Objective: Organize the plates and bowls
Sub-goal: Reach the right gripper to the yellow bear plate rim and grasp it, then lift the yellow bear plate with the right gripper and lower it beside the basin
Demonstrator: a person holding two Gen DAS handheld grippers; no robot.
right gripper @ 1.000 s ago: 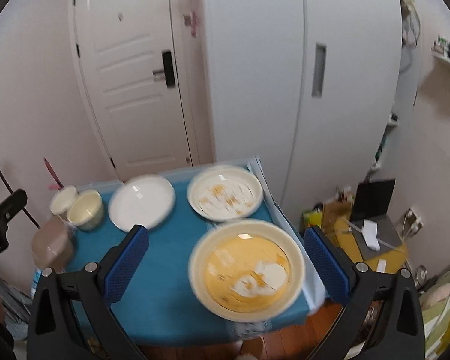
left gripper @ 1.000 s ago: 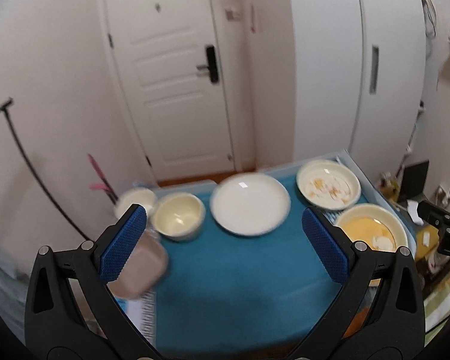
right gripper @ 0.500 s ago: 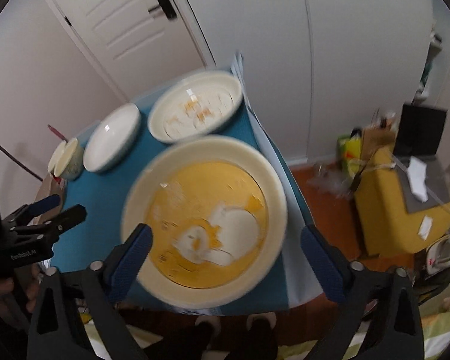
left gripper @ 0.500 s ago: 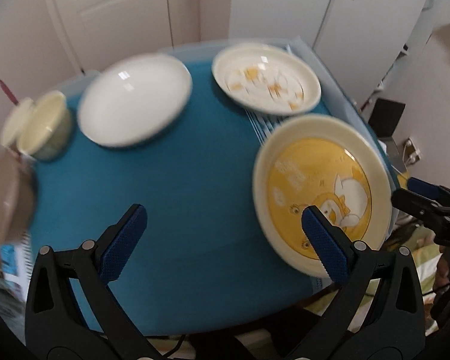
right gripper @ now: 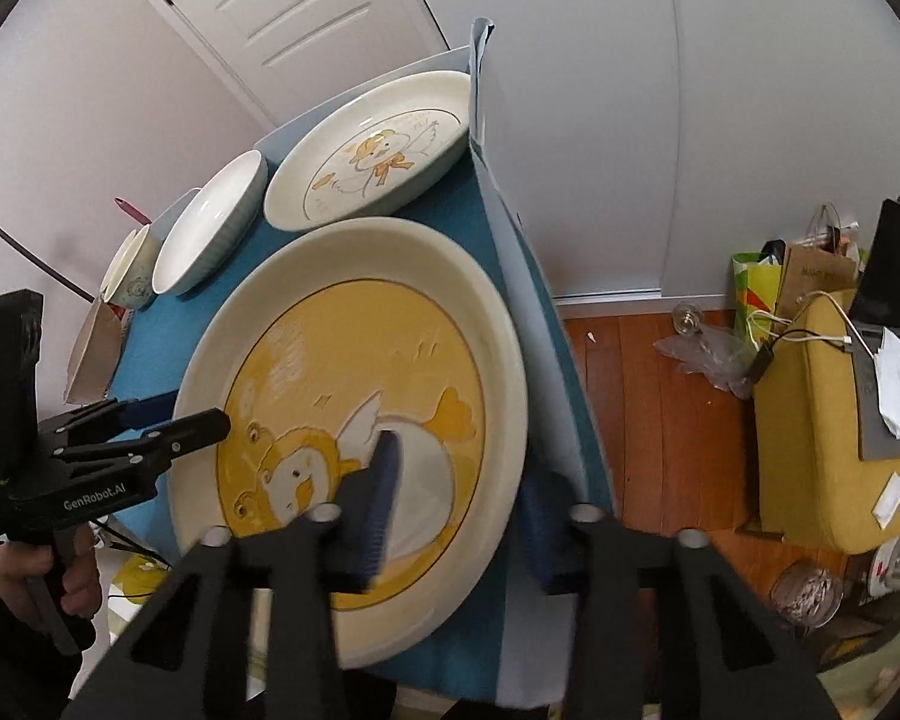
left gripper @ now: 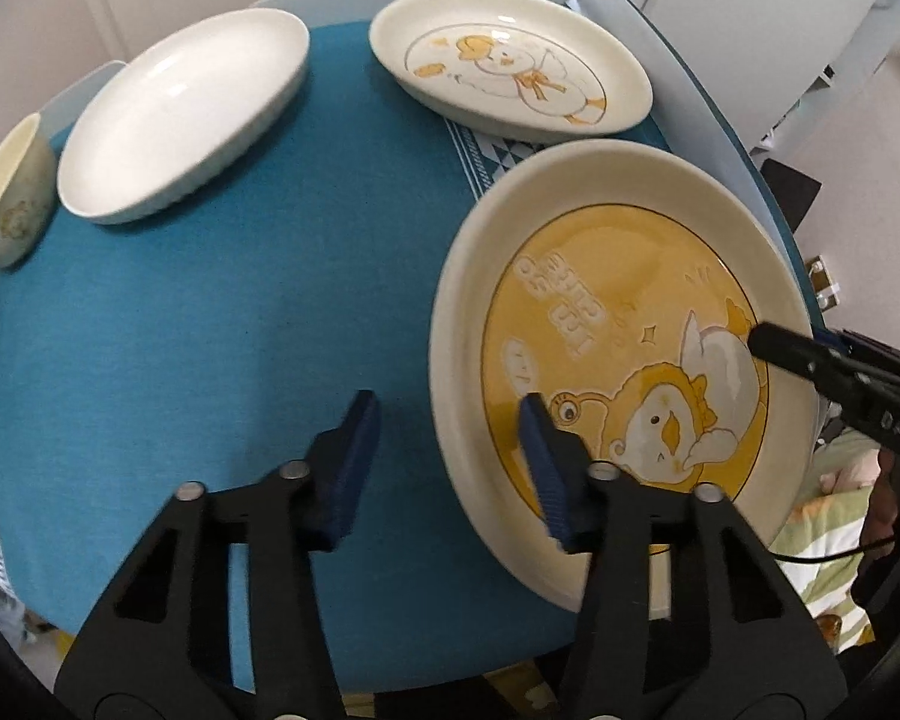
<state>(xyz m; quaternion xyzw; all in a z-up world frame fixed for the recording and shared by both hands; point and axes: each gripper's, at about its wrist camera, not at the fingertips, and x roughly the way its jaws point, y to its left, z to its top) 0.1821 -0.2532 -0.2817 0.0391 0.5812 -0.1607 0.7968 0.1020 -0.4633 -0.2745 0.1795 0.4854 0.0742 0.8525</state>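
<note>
tabletop (left gripper: 198, 324): blue cloth, plates laid out
step: yellow plate (left gripper: 618, 324) being gripped at both rims
left gripper (left gripper: 450, 420): fingers just closing astride near-left rim, not yet clamped
right gripper (right gripper: 462, 474): fingers just closing astride right rim, clamp unclear
next: lift needed, likely stacked on another plate

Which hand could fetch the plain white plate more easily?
Left. Both grippers' jaws have just been closing astride the yellow plate's rim, but the left gripper stands on the white plate's side; the right gripper is at the table's opposite edge.

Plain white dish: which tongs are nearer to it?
Left. Both tongs have just been closing with the yellow plate's rim between them: the left tongs on the side facing the white dish, the right tongs on the opposite side.
</note>
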